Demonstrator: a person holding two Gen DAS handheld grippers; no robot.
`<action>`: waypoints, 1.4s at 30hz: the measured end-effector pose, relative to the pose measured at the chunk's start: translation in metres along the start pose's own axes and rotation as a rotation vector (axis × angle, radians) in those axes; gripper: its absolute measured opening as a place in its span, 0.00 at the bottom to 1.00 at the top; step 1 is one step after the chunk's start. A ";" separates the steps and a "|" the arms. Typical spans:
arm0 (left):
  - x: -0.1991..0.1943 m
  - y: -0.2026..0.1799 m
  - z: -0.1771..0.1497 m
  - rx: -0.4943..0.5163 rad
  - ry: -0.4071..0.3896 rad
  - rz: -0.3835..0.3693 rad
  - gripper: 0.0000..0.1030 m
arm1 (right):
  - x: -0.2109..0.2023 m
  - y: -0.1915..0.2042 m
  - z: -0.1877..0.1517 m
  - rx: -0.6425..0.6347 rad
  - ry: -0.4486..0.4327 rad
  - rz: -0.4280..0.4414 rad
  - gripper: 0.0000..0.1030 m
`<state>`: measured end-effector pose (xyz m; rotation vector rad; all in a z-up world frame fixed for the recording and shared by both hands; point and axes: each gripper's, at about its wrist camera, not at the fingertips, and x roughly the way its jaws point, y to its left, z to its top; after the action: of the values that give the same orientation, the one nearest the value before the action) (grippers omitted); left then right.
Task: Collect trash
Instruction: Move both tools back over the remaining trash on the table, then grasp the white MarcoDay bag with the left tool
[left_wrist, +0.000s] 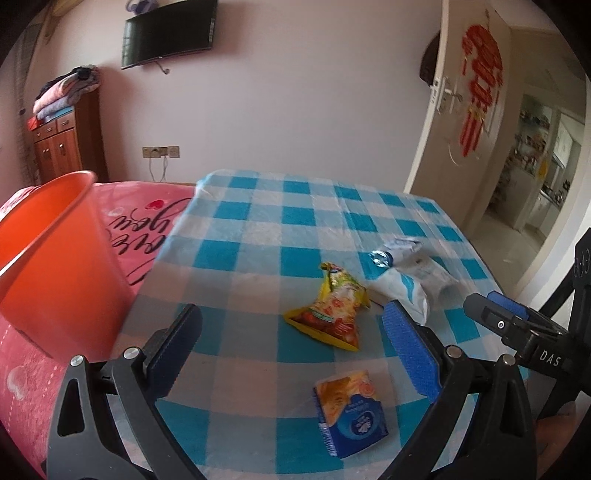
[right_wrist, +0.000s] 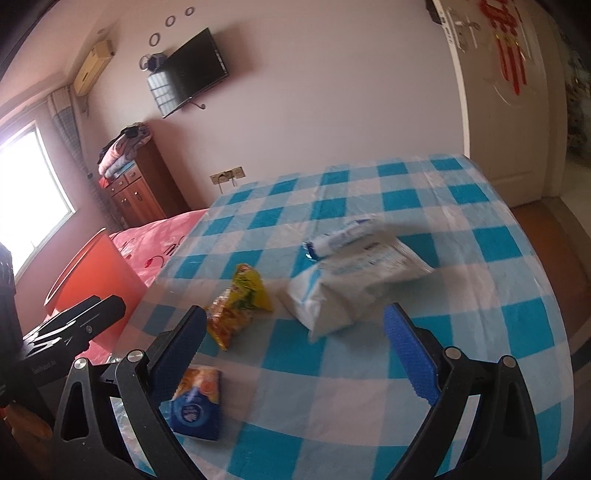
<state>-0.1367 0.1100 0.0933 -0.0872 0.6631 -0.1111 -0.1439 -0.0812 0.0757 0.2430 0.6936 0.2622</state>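
We judge nothing collected yet: both tools, left (left_wrist: 291, 339) and right (right_wrist: 293, 338), gape wide and empty; yellow wrapper (left_wrist: 328, 310), blue packet (left_wrist: 351, 415) and white bags (left_wrist: 410, 277) lie right of the orange bin (left_wrist: 55, 266).

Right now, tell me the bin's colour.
The bin is orange, clearest in the left wrist view.

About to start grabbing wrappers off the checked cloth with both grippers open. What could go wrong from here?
1. The white bag partly overlaps the small blue-capped pack; grabbing one may drag the other.
2. The left gripper and right gripper hover close together and could collide.
3. The orange bin sits off to the left, so a flat wrapper might slip out on the way.
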 end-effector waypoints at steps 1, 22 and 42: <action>0.003 -0.004 0.001 0.010 0.008 -0.010 0.96 | 0.000 -0.006 -0.001 0.011 0.004 -0.004 0.92; 0.145 -0.101 0.072 0.197 0.236 -0.360 0.96 | 0.005 -0.075 -0.021 0.128 0.061 -0.029 0.92; 0.223 -0.140 0.082 0.337 0.340 -0.388 0.94 | 0.019 -0.097 -0.021 0.159 0.091 -0.003 0.92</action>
<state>0.0781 -0.0539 0.0378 0.1326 0.9517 -0.6195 -0.1288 -0.1631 0.0190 0.3836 0.8055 0.2161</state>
